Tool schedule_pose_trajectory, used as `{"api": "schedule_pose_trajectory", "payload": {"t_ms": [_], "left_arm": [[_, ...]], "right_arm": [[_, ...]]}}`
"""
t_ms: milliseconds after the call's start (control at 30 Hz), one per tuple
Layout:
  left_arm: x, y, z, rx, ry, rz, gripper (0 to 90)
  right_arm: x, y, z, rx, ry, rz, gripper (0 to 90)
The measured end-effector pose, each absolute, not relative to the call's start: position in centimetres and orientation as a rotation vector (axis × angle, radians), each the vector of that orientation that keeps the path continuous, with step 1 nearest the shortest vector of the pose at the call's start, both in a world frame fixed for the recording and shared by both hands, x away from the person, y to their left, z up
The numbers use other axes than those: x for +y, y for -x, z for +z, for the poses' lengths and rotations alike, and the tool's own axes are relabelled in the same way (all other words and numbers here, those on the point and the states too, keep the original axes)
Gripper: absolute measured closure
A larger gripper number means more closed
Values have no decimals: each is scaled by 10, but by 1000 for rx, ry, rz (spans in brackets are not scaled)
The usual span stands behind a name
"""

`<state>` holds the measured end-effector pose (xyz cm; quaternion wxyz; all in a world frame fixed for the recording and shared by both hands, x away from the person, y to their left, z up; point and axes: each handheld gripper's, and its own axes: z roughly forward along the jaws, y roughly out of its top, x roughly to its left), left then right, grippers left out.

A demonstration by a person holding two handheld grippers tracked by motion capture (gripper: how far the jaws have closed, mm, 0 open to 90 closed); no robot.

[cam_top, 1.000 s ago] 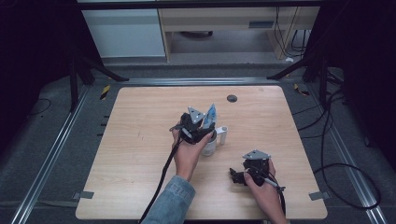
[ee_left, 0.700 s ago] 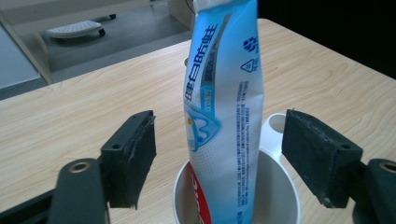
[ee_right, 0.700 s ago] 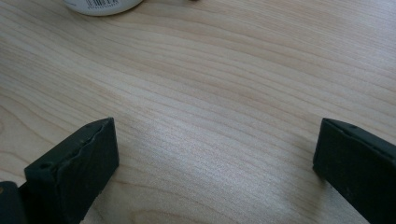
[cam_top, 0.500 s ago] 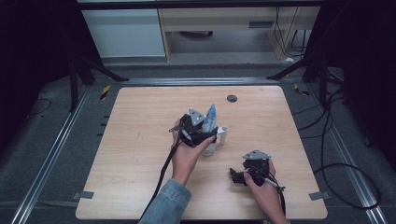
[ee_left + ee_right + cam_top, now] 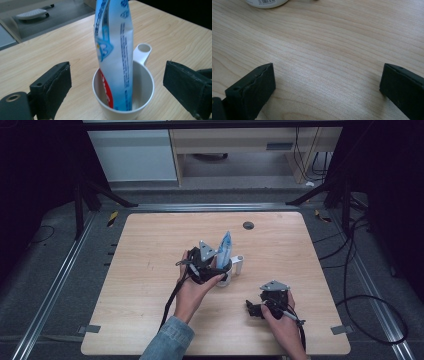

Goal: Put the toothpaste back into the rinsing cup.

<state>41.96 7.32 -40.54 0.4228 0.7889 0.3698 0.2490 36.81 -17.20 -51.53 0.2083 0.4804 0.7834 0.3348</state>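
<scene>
near the middle of the light wooden bench (image 5: 150, 270), a white plastic cup with a side handle (image 5: 140, 82) stands upright, and a blue and white toothpaste tube with a red band near its lower end (image 5: 113, 50) stands on end inside it, leaning a little and rising well above the rim. from the high view the same cup (image 5: 227, 276) sits just right of the left gripper (image 5: 212, 267), with the tube (image 5: 224, 249) sticking up past the grey three-cornered plate on that gripper. the left gripper's fingers (image 5: 58, 86) have just been opening and now stand spread wide on either side of the cup, clear of both the cup wall and the tube, so nothing is pinched; the cup sits between them without touching either pad. the right gripper (image 5: 256, 309) rests low over the bench near the front right, well apart from the cup, held in the person's right hand (image 5: 282, 327). its fingers (image 5: 257, 87) are also spread wide, with bare wood grain between them, and the bottom of the white cup (image 5: 267, 3) shows at the top edge of the right gripper view. a small dark round disc (image 5: 248, 225) lies on the bench farther back
</scene>
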Motion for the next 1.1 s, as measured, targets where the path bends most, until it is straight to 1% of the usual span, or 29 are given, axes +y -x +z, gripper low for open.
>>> {"api": "schedule_pose_trajectory", "payload": {"t_ms": [267,567,1100], "left_arm": [[84,-417,-415,939,-1997,602,68],[105,-410,-416,941,-2032,596,57],[141,-402,-433,976,-2111,602,54]], "right_arm": [[-172,-368,-515,2180,-1336,931,4],[-172,-368,-515,2181,-1337,933,4],[-172,-368,-515,2180,-1336,932,4]]}}
